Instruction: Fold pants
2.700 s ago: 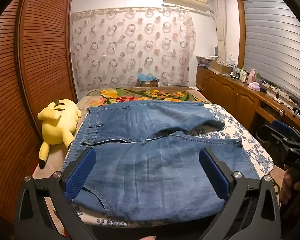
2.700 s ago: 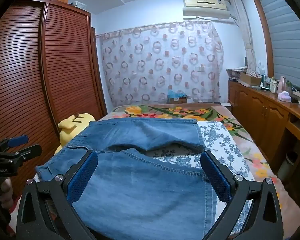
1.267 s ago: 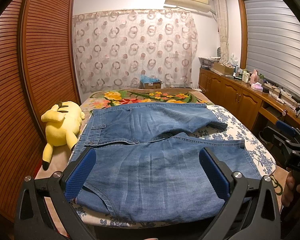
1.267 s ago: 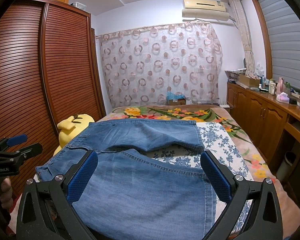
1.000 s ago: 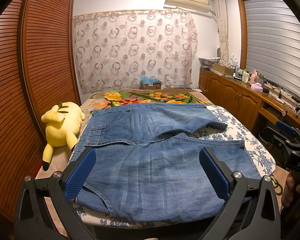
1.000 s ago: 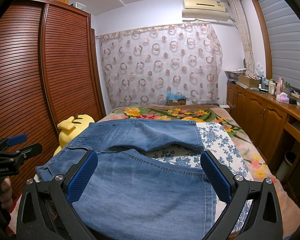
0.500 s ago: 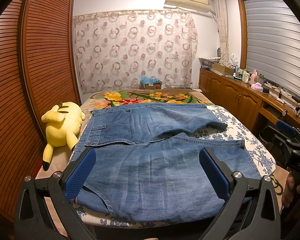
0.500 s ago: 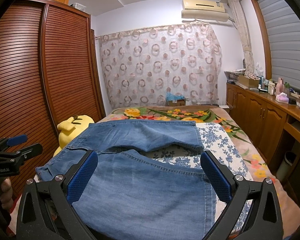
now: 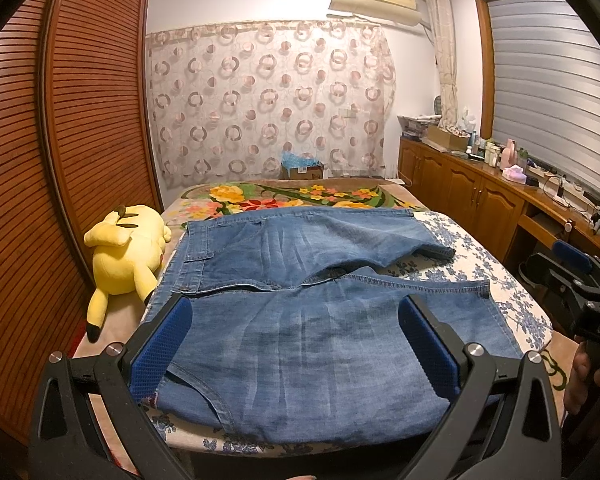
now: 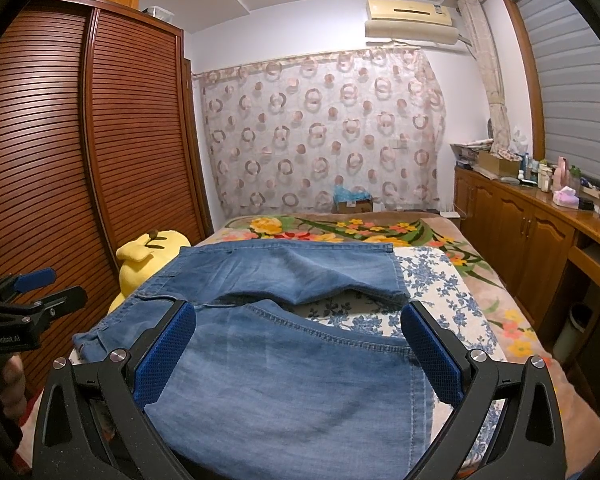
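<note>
Both claws gape wide and empty: the left gripper (image 9: 294,344) and the right gripper (image 10: 298,354) hang above the near edge of a bed (image 9: 512,300). Blue denim pants (image 9: 300,320) lie spread flat across it, legs toward 3 o'clock. A yellow plush toy (image 9: 126,248) rests at 9 o'clock, beside the waistband.

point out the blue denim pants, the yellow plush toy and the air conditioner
blue denim pants (image 9: 300,352), left wrist view, near leg panel
yellow plush toy (image 9: 124,256), left wrist view, its back
cream wall air conditioner (image 10: 410,20), right wrist view, front panel
</note>
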Tool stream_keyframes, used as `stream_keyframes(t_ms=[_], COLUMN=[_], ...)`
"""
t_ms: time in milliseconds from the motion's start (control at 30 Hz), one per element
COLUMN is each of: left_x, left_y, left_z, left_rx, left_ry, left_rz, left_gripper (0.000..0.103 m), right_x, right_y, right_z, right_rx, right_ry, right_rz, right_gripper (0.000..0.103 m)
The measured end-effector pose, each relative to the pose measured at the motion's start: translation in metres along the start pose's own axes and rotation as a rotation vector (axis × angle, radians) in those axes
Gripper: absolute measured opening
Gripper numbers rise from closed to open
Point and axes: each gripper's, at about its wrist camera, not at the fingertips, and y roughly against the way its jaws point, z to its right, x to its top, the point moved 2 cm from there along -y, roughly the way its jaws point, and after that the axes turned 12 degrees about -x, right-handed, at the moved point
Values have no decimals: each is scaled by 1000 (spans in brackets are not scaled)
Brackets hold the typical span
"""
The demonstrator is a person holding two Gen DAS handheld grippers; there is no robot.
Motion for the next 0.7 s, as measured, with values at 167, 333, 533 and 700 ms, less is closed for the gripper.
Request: stream_keyframes(t_ms=[167, 333, 533, 700], left_x=[1, 0, -2, -22], left_y=[1, -1, -13, -39], left_z=[-1, -1, -17, -31], left_rx=[-2, -5, -4, -12], left_ry=[-1, 0, 15, 40], left_rz=[0, -8, -63, -137], left_gripper=[103, 103, 103, 103], right_x=[0, -2, -11, -13], right_y=[-2, -5, -20, -30], right_z=[1, 2, 4, 6], right_rx=[2, 5, 4, -4], right_ry=[-3, -1, -5, 2], right_rz=[2, -3, -45, -78], right_gripper=[102, 102, 102, 102])
